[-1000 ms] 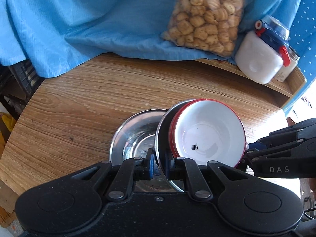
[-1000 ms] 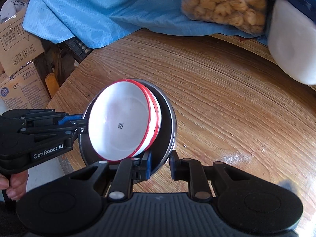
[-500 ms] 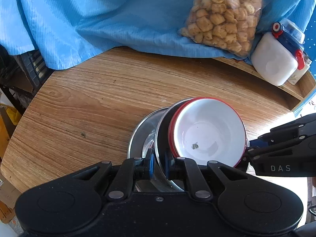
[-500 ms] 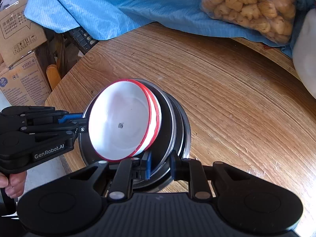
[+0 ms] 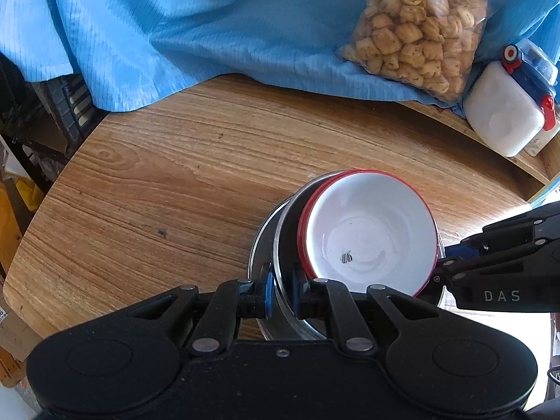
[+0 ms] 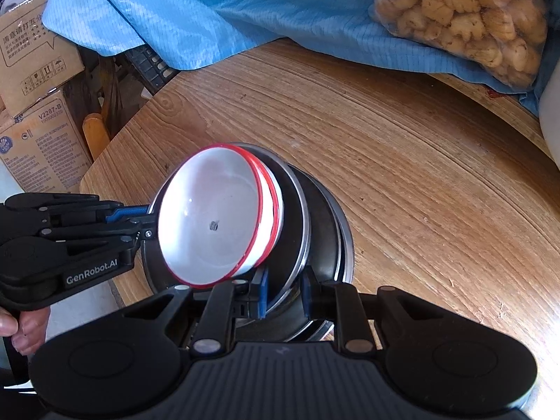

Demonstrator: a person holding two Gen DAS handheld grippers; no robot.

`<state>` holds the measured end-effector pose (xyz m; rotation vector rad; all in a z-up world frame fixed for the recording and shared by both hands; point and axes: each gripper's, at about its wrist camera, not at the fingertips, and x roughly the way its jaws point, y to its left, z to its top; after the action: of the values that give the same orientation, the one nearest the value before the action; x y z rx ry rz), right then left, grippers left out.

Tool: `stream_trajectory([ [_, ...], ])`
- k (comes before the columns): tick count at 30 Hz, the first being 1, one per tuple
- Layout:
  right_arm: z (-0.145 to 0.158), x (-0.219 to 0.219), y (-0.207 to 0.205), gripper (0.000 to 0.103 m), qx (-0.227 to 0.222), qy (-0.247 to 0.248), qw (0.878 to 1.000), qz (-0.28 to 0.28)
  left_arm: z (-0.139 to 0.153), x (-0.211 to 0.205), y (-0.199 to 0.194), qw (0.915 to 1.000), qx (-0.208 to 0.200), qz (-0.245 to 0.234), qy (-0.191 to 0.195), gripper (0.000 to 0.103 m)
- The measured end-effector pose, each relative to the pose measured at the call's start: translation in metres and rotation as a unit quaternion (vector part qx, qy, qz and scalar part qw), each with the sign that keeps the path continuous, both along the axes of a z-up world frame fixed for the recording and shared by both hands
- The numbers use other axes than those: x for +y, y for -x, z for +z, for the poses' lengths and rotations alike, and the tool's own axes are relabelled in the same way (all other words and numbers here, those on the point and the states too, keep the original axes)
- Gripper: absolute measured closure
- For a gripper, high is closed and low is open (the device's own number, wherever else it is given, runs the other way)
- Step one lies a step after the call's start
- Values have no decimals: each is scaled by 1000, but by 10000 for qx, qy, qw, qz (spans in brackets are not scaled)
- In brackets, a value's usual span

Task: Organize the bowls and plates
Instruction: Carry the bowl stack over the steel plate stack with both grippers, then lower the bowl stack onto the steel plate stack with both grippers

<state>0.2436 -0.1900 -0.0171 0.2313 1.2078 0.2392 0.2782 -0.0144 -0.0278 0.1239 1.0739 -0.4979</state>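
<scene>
The left gripper [image 5: 279,288] was nearly closed, its blue pads pinching the near rim of a steel bowl [image 5: 284,245], while the right gripper [image 6: 282,292] was clamped on the opposite rim of the same bowl. Nested inside the held bowl sat two white bowls with red rims [image 5: 371,234], the whole stack tilted. Directly beneath it, on the round wooden table [image 5: 196,182], lay another steel bowl [image 6: 341,224], and the carried stack appeared to be settling into it, though whether they touched could not be told. To do this step well, both grippers would probably need to level the stack, centre it over the lower bowl and come down together before letting go, so the white bowls did not slide out. Farther back, blue cloth [image 5: 210,28] draped the table's far edge, with a clear bag of biscuits [image 5: 420,31] resting on it and a white lidded container [image 5: 504,115] beside that.
</scene>
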Motion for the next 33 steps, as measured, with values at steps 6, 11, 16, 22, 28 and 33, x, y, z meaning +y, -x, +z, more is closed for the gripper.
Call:
stream_trajectory([
  [6, -2, 1, -1, 82, 39, -11, 10000, -33, -1, 2, -2, 9999, 90, 80, 53, 93],
  [11, -2, 2, -1, 82, 55, -12, 10000, -45, -2, 2, -1, 9999, 104, 91, 46, 93],
  [16, -2, 1, -2, 82, 57, -13, 10000, -38, -2, 3, 0, 9999, 111, 123, 46, 93],
  [22, -4, 2, -2, 82, 73, -10, 10000, -32, -2, 5, 0, 9998, 125, 165, 50, 93],
  [28, -5, 4, -3, 82, 78, -13, 10000, -21, -2, 6, 1, 9996, 127, 231, 78, 93],
  [33, -5, 3, -3, 82, 80, -11, 10000, -21, -2, 6, 1, 9996, 117, 256, 84, 93],
])
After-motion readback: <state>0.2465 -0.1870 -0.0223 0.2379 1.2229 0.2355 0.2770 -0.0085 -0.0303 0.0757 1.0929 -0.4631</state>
